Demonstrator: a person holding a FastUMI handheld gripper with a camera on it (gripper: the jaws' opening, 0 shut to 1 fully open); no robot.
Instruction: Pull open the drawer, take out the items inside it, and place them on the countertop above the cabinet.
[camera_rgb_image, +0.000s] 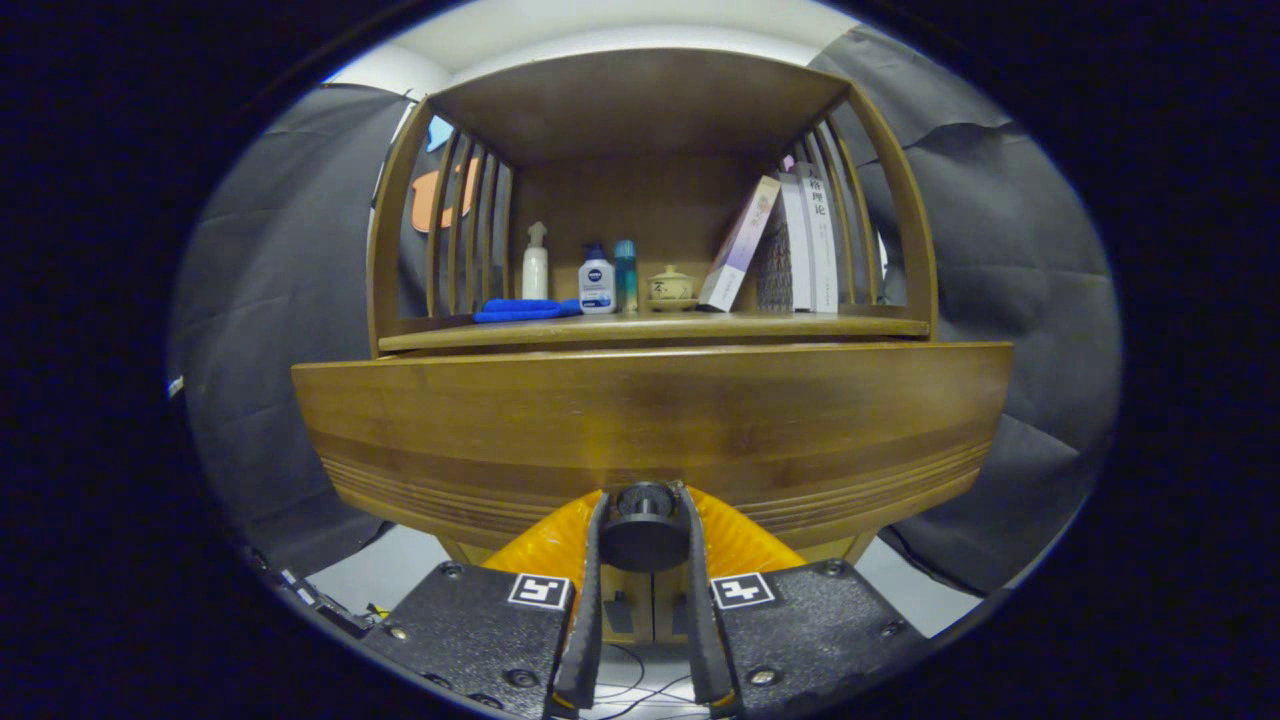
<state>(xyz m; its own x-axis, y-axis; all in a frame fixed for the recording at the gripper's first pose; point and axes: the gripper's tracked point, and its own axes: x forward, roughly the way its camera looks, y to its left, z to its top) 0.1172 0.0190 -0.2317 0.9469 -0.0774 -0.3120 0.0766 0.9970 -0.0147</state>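
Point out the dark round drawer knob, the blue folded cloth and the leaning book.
Dark round drawer knob (643, 540), gripper view: its front face.
Blue folded cloth (525, 310), gripper view: top fold.
Leaning book (738, 245), gripper view: cover.

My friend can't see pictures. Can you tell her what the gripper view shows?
The claw is shut on the round dark knob of a wooden drawer front. Above it, a countertop holds a blue cloth, three bottles, a small lidded cup and leaning books.

Countertop (650, 328): blue cloth (525, 310), bottles (597, 284), lidded cup (671, 286), books (800, 245).
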